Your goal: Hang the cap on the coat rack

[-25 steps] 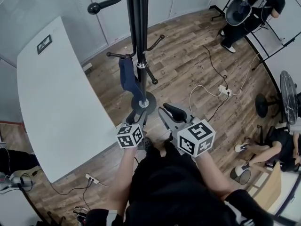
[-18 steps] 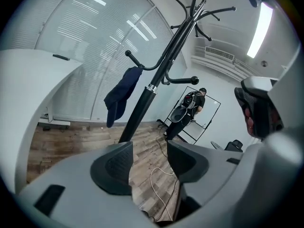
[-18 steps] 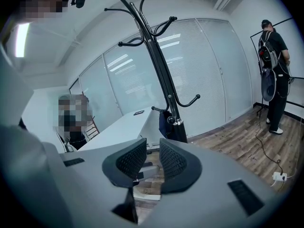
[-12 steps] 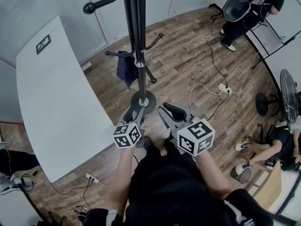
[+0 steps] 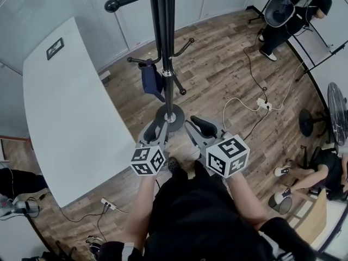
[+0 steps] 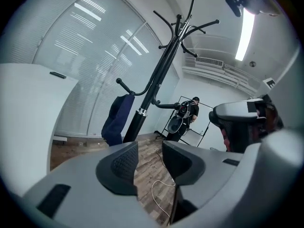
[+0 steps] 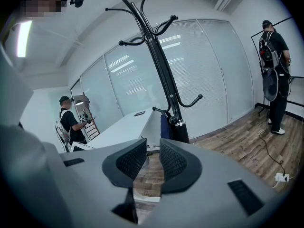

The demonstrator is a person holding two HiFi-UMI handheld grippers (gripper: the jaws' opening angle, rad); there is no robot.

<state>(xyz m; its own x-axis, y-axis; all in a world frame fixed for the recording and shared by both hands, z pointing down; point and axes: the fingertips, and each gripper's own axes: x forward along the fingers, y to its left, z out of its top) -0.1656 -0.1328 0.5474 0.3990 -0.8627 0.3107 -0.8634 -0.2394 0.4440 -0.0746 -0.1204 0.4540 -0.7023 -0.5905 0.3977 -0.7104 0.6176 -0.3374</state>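
Note:
The dark blue cap (image 5: 151, 80) hangs from a low hook of the black coat rack (image 5: 167, 48), left of the pole. In the left gripper view the cap (image 6: 116, 120) droops beside the rack (image 6: 156, 84), well beyond the jaws. My left gripper (image 5: 155, 132) hovers near the rack's round base (image 5: 169, 116); its jaws have just been closing and stand open with nothing between them (image 6: 149, 158). My right gripper (image 5: 197, 128) sits beside it, open by a narrow gap and holding nothing (image 7: 153, 158). From the right gripper view, the cap (image 7: 165, 127) peeks out behind the rack (image 7: 159, 65).
A long white table (image 5: 65, 107) runs along the left. A power strip (image 5: 261, 103) with white and black cables lies on the wood floor at the right. People stand at the far right (image 5: 283, 10); a fan (image 5: 337, 113) is at the right edge.
My left gripper has risen a little and its jaws stand closer together. The cap still hangs on the low hook. The right gripper has kept still.

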